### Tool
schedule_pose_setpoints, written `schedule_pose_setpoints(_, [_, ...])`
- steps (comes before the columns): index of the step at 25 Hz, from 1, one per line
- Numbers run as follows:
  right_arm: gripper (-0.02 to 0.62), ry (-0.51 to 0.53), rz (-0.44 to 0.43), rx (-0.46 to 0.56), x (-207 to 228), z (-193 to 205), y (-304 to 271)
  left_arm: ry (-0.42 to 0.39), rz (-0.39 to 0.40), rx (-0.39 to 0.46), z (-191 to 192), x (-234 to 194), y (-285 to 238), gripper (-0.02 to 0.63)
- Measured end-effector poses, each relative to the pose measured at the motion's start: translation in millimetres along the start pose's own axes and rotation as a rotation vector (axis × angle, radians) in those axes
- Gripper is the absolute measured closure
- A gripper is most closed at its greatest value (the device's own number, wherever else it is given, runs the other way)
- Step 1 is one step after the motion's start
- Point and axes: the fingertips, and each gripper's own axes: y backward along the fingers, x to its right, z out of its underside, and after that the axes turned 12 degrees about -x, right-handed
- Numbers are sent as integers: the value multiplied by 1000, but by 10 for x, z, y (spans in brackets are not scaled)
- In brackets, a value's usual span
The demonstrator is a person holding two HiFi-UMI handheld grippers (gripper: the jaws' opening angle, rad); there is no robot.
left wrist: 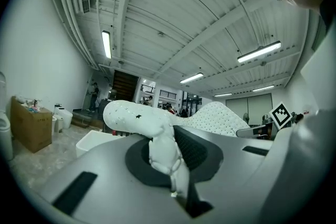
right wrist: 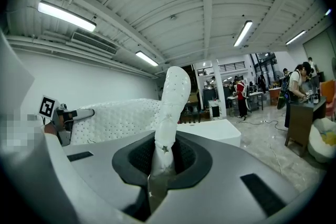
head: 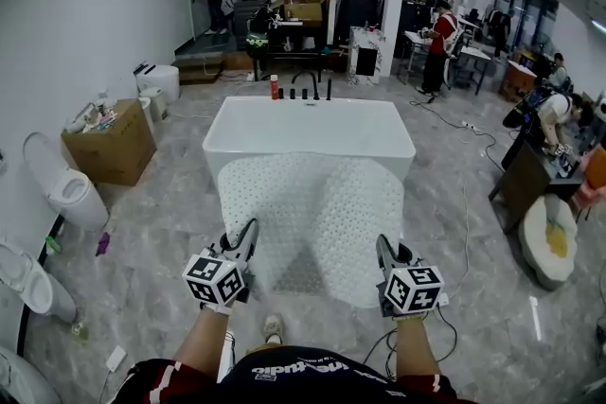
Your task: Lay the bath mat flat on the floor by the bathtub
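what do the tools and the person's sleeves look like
The left tool and right tool match: grey bodies with black jaw recesses, each carrying a white cube printed with black square markers. Both sleeves are dark red.

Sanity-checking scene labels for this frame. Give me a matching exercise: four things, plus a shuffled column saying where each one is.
Things:
1. bath mat
2. bathtub
3. cardboard box
4. red bottle

Places:
A. at the tub's far end, next to the black faucet
B. by the left wall, beside a toilet
C. pinched at its near edge by the left gripper and right gripper
D. on the floor just beyond the mat

Pairs: 1-C, 2-D, 3-B, 4-A
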Motion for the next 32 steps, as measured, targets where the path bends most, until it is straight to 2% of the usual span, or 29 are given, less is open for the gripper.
schedule_pose_setpoints(10, [551, 36, 43, -9, 139, -225, -386, 29, -26, -15, -107, -305, -350, 577])
schedule_pose_setpoints(21, [549, 34, 34, -15, 197, -497, -923, 38, -35, -9, -253, -744, -758, 575])
schedule_pose_setpoints(32, [549, 12, 63, -20, 242, -725, -1484, 51, -19, -17, -348, -1251, -1172, 575])
